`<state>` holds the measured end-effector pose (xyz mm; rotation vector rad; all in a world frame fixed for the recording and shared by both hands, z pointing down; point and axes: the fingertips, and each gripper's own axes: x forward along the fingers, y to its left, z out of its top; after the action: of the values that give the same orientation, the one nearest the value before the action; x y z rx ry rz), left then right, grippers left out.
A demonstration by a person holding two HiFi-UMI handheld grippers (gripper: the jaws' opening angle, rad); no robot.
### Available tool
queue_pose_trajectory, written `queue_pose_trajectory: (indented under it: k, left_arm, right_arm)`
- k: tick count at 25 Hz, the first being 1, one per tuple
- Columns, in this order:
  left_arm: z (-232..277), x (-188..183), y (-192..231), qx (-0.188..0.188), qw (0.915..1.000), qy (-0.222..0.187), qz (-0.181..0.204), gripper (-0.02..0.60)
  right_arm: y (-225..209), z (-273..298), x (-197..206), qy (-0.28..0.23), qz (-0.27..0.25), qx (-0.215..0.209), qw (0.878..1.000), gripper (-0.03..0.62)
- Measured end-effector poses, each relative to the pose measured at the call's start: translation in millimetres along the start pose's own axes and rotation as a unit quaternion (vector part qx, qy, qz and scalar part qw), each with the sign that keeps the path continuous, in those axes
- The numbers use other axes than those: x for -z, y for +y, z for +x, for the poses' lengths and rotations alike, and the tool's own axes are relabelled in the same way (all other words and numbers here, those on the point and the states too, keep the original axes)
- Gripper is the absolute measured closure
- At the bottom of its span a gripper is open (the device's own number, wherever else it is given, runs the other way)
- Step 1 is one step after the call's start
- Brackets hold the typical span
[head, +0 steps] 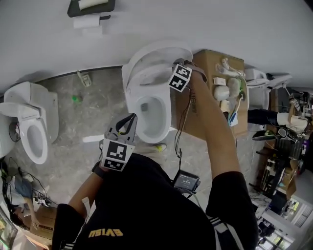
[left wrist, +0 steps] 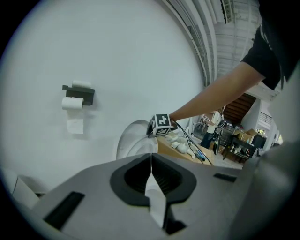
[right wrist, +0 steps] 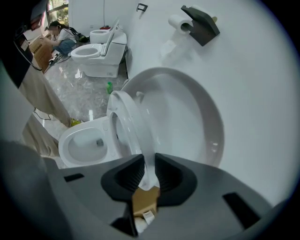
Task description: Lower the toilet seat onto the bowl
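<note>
Right gripper (right wrist: 149,172) fingers clamped on toilet seat (right wrist: 129,124) rim (seat raised, off bowl (right wrist: 86,143)); left gripper (left wrist: 151,177) fingers together, empty, clear of seat.

Toilets (head: 164,124): two clear. Grippers two: left gripper (head: 131,118), right gripper (head: 174,63). Cardboard box (head: 209,61) one. Paper holder (head: 90,6) one.

Bright even light; dark fisheye corners; toilet seat (right wrist: 143,136) blurred close-up

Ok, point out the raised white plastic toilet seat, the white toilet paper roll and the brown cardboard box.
white plastic toilet seat (right wrist: 139,129), right gripper view, on the ring's band.
white toilet paper roll (right wrist: 177,21), right gripper view, on its round side.
brown cardboard box (head: 209,61), head view, on its bare top.
</note>
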<state>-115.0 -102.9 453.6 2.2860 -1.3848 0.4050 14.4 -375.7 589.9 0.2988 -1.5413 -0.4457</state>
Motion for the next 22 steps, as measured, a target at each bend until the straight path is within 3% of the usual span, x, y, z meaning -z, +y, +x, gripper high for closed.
queue_pose_trajectory:
  k: [12, 18, 22]
  left_arm:
    - [-15.5, 5.6, -0.2, 0.0, 1.0, 0.005, 0.006, 0.569]
    - [-34.7, -21.1, 7.2, -0.043, 0.9951, -0.066, -0.06, 0.569]
    - [-37.0, -18.0, -0.3, -0.038, 0.9956, -0.062, -0.06, 0.569]
  right_arm:
    - [15.4, -10.4, 6.2, 0.011, 0.019, -0.005, 1.0, 0.52]
    - [33.0, -17.4, 12.5, 0.033, -0.003, -0.017, 0.999, 0.517]
    - [45.7, -26.0, 15.5, 0.038, -0.002, -0.021, 0.999, 0.514]
